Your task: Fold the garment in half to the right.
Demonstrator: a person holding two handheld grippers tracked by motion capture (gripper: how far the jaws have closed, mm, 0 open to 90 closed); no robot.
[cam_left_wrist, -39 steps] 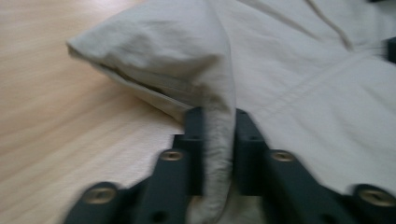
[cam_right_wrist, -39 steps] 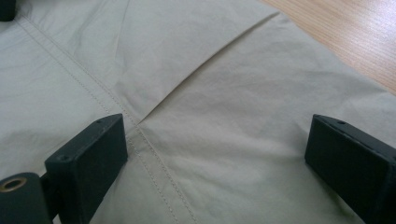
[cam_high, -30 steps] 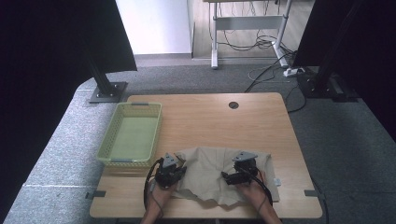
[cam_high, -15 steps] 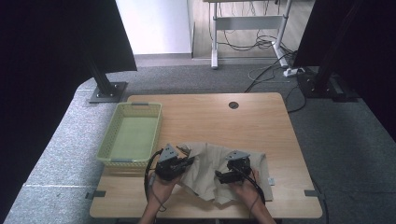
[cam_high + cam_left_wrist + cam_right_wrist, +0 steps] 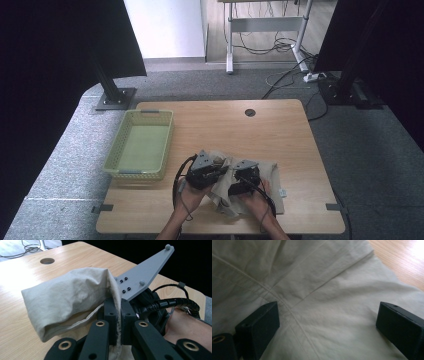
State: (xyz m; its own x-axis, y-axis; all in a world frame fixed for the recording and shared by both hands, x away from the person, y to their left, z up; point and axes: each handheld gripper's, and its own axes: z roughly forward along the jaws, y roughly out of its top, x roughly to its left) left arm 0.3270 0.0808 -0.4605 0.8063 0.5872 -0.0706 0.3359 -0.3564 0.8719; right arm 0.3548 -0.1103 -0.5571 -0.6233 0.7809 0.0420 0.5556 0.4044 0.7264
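Note:
A beige cloth (image 5: 267,182) lies bunched on the near part of the wooden table (image 5: 240,132). My left gripper (image 5: 216,169) is shut on a hem of it and holds that part up. In the left gripper view the pinched cloth (image 5: 72,297) hangs as a folded flap to the left of the jaws (image 5: 118,315). Close beside it, my right gripper (image 5: 239,181) hovers over the cloth (image 5: 324,287) with its jaws (image 5: 329,326) wide open and nothing between them. The right gripper's grey plate (image 5: 147,270) rises just behind the flap.
A pale green mesh basket (image 5: 136,174) stands at the table's left side. A round cable hole (image 5: 250,112) sits near the far edge. Bare wood lies beyond the cloth. A small white tag (image 5: 283,192) lies at the cloth's right edge.
The left gripper has risen and moved right, folding the cloth's left side over. The right gripper has shifted left, so the two now stand close together. The cloth is narrower.

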